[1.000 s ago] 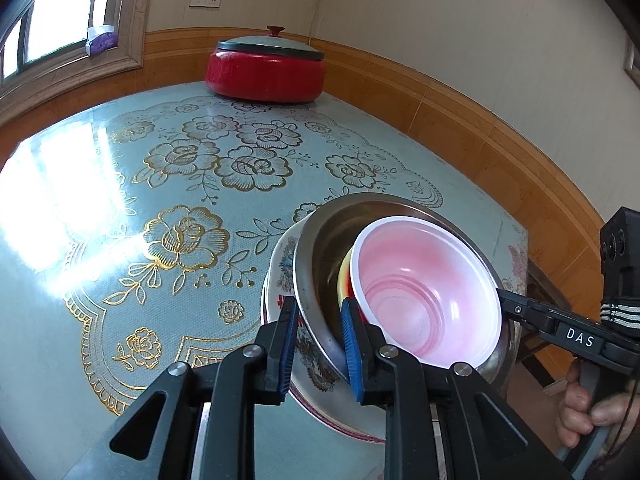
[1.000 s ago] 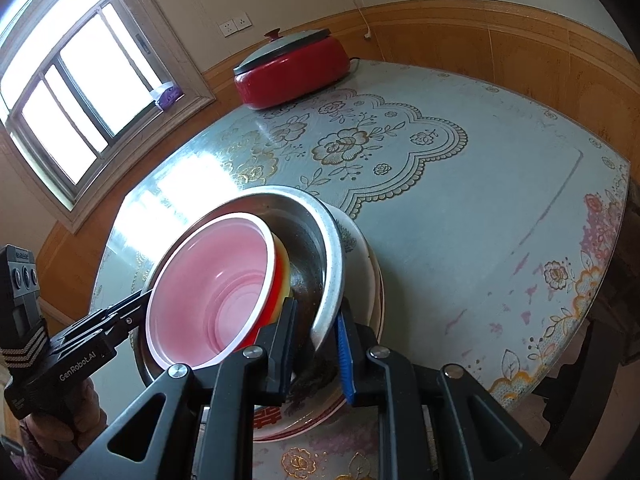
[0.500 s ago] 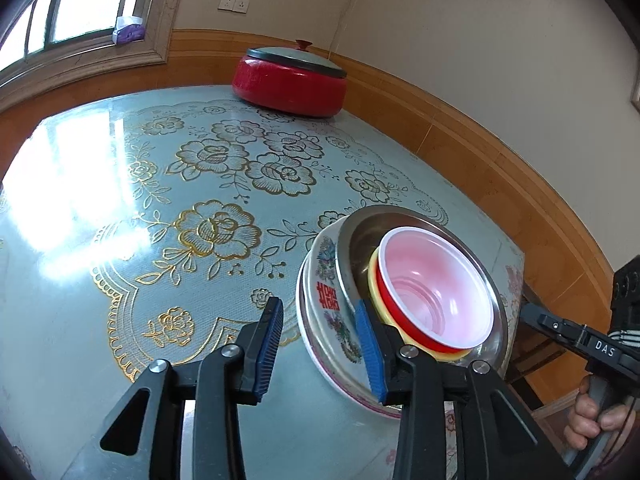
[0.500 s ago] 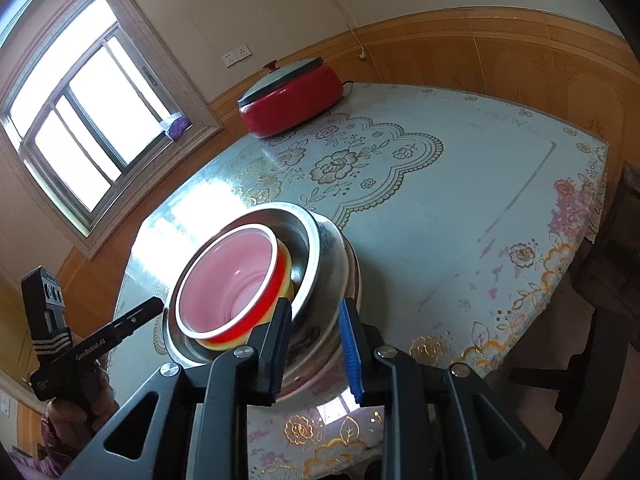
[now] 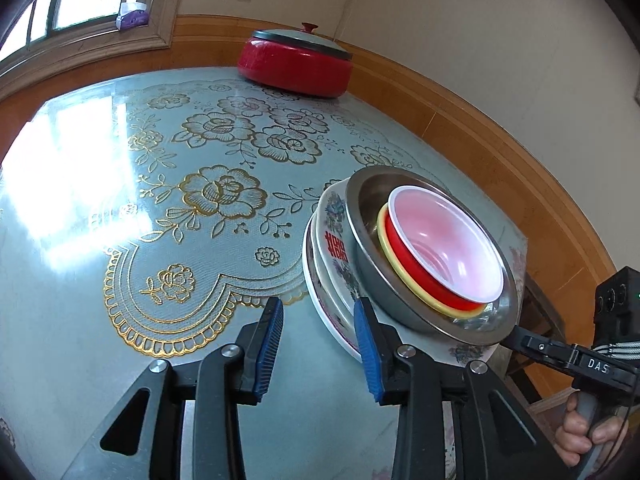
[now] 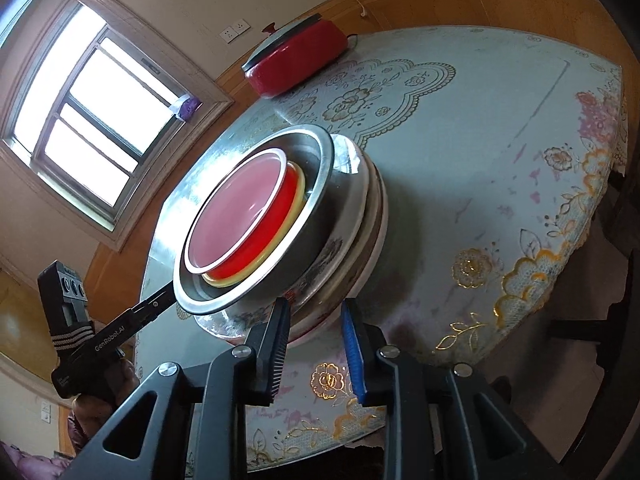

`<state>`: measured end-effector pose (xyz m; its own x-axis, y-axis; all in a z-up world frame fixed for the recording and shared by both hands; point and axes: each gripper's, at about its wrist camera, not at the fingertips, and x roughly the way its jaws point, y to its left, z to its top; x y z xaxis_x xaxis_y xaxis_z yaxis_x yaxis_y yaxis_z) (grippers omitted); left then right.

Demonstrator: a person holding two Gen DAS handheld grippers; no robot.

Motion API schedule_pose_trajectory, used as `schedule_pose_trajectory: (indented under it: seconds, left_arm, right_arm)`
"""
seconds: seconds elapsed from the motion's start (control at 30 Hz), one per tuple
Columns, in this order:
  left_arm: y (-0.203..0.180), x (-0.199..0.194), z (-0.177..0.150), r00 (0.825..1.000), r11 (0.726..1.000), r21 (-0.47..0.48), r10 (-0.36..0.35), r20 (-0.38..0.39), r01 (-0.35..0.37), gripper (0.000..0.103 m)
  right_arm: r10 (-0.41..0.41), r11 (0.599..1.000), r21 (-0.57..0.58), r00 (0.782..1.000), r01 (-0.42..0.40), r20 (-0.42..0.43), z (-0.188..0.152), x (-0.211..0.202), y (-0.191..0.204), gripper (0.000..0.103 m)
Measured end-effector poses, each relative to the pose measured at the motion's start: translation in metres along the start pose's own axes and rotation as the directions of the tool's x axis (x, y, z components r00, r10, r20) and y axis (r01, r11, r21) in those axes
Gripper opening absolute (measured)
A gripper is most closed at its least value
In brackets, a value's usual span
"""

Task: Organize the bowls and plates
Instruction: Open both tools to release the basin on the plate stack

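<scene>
I see both hand-held grippers, left [image 5: 318, 344] and right [image 6: 316, 350], gaping, gripping nothing, just beside the nested bowl stack [image 5: 432, 256] on the table [image 5: 120, 200].

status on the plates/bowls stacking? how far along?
Looks nearly done: red bowl nests in yellow bowl, both inside steel bowl on the floral plates. In hand: nothing; left gripper and right gripper are open, clear of the stack. Left: no loose dishes visible; only the red lidded pot.

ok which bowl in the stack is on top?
The red bowl with the white rim and pink inside. It nests in the yellow bowl, which sits in the steel bowl.
</scene>
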<state>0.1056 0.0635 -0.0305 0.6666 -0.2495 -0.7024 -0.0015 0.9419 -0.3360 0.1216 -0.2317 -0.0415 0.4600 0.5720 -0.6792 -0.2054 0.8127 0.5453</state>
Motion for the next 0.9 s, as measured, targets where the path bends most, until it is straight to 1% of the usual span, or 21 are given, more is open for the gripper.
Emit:
schedule_pose_trajectory:
  seconds: [0.07, 0.2, 0.33, 0.4, 0.53, 0.67, 0.8, 0.9]
  left_arm:
    - [-0.005, -0.001, 0.0, 1.0, 1.0, 0.025, 0.005, 0.003, -0.005, 0.036]
    - [-0.012, 0.0, -0.003, 1.0, 0.999, 0.048, 0.001, -0.001, -0.001, 0.036]
    - [-0.021, 0.0, -0.007, 1.0, 0.996, 0.09, 0.018, 0.012, -0.019, 0.037]
    - [-0.024, -0.002, -0.01, 1.0, 0.995, 0.099, 0.023, 0.018, -0.024, 0.039]
    - [-0.027, -0.005, -0.014, 0.999, 0.994, 0.103, 0.034, 0.03, -0.036, 0.039]
    - [-0.029, -0.006, -0.016, 0.998, 0.995, 0.091, 0.047, 0.038, -0.05, 0.04]
    - [-0.035, -0.009, -0.02, 0.997, 0.994, 0.085, 0.07, 0.041, -0.073, 0.04]
    - [-0.041, -0.008, -0.02, 0.996, 0.992, 0.088, 0.088, 0.03, -0.091, 0.04]
  right_arm:
    - [-0.002, 1.0, -0.01, 1.0, 0.002, 0.006, 0.0, 0.002, 0.004, 0.025]
    - [-0.034, 0.998, -0.045, 0.999, 0.034, 0.019, -0.001, 0.003, 0.012, 0.025]
    - [-0.104, 0.986, -0.125, 0.993, 0.109, 0.046, -0.002, 0.003, 0.026, 0.025]
    - [-0.135, 0.978, -0.151, 0.989, 0.141, 0.053, -0.002, 0.005, 0.031, 0.027]
    - [-0.161, 0.972, -0.164, 0.985, 0.168, 0.056, 0.0, 0.007, 0.032, 0.031]
    - [-0.168, 0.966, -0.188, 0.984, 0.175, 0.054, 0.0, 0.008, 0.032, 0.034]
    - [-0.136, 0.976, -0.166, 0.99, 0.14, 0.037, 0.003, 0.01, 0.025, 0.035]
    - [-0.137, 0.974, -0.176, 0.99, 0.14, 0.028, 0.003, 0.01, 0.026, 0.036]
